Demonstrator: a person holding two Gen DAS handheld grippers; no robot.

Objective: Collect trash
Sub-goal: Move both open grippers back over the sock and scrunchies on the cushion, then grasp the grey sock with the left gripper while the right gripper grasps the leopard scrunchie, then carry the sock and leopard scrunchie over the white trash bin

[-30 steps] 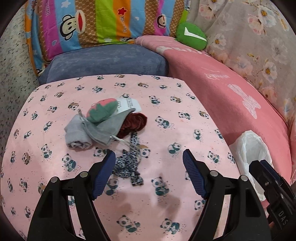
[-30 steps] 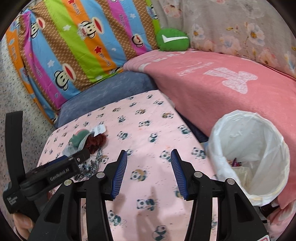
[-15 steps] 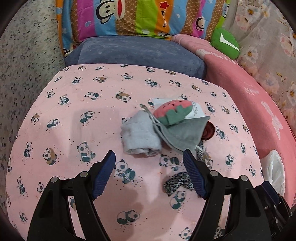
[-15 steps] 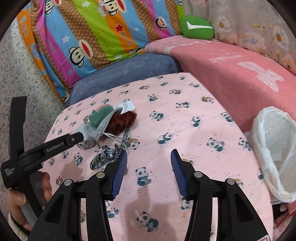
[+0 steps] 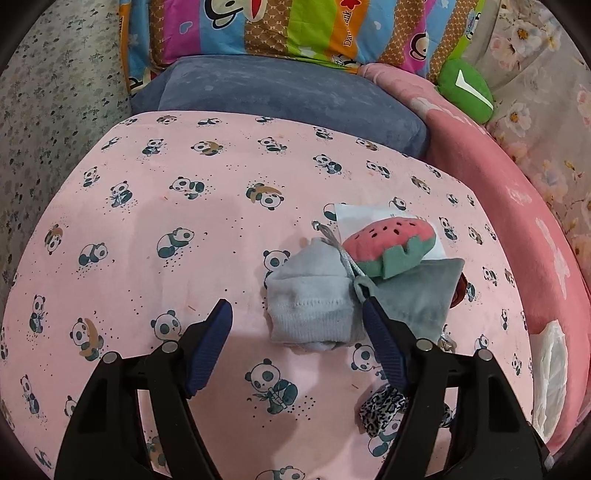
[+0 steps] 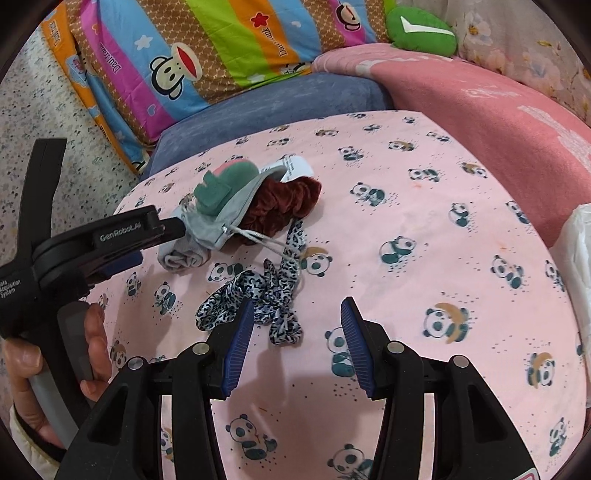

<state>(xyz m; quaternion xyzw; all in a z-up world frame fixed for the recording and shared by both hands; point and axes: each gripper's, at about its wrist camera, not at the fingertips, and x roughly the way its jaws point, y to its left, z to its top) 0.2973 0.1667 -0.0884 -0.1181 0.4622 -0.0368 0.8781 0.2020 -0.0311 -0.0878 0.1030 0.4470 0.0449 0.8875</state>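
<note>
Since half a second ago the left tongs (image 5: 297,315) have closed in on the little heap of cloth items, which now fills more of the left wrist view, and the right tongs (image 6: 297,314) have drawn nearer the leopard-print scrunchie (image 6: 255,306). Both tongs stand wide open and hold nothing.

On the panda-print pink sheet (image 5: 166,229) a rolled light grey sock (image 5: 312,302) lies between the left fingers, closer to the right-hand one, whose blue pad (image 5: 382,343) lies against the edge of the grey drawstring pouch (image 5: 413,295). A watermelon plush (image 5: 391,245) rests on top of the pouch and partly on a white paper label (image 5: 365,216). A dark red velvet scrunchie (image 6: 284,210) pokes out from beneath the pouch, plain in the right wrist view but only a sliver in the left one.

From the right wrist camera, the leopard-print scrunchie lies just ahead of the left-hand blue pad (image 6: 240,339), partly hidden behind it; whether pad and fabric touch I cannot tell. The person's left hand (image 6: 33,373) grips the handle of the left device at the lower left.

At the sheet's right side, a white bin liner (image 6: 580,251) shows at the edge of frame. Beyond the sheet are a blue cushion (image 5: 280,88), a striped monkey-print pillow (image 6: 207,55) and a green plush (image 6: 421,33).
</note>
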